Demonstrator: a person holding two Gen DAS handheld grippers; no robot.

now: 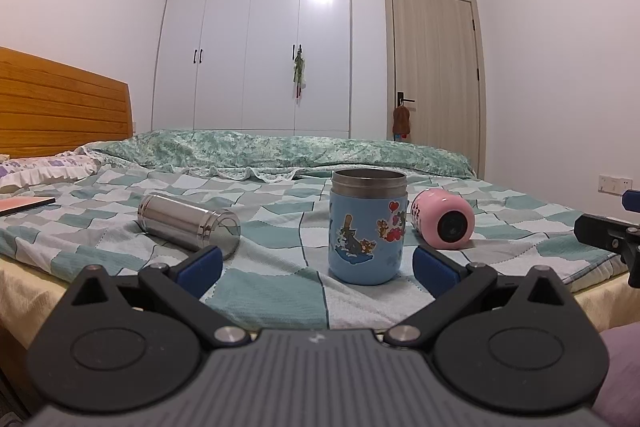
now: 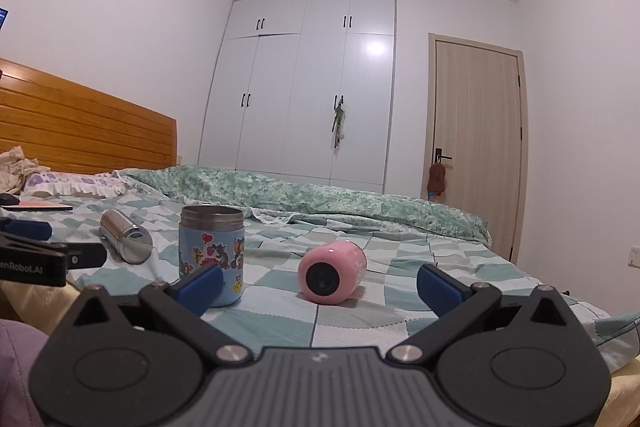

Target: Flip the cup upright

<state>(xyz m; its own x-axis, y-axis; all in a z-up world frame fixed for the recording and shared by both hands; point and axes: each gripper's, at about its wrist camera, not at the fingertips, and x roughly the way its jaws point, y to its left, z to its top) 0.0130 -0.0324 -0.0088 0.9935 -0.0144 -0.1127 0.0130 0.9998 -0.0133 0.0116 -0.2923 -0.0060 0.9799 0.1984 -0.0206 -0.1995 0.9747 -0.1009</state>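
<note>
A blue cartoon cup (image 1: 366, 227) stands upright, mouth up, on the checked bed cover (image 1: 280, 267); it also shows in the right wrist view (image 2: 211, 253). A pink cup (image 1: 444, 218) lies on its side to its right, base toward me, and shows in the right wrist view (image 2: 331, 273). A steel cup (image 1: 188, 221) lies on its side at the left, also in the right wrist view (image 2: 126, 241). My left gripper (image 1: 318, 267) is open and empty, just short of the blue cup. My right gripper (image 2: 320, 285) is open and empty, facing the pink cup.
A green quilt (image 1: 280, 147) is bunched along the far side of the bed. A wooden headboard (image 1: 60, 99), a pillow (image 1: 44, 167) and a book (image 1: 24, 205) are at the left. White wardrobes (image 1: 260, 35) and a door (image 1: 436, 67) stand behind.
</note>
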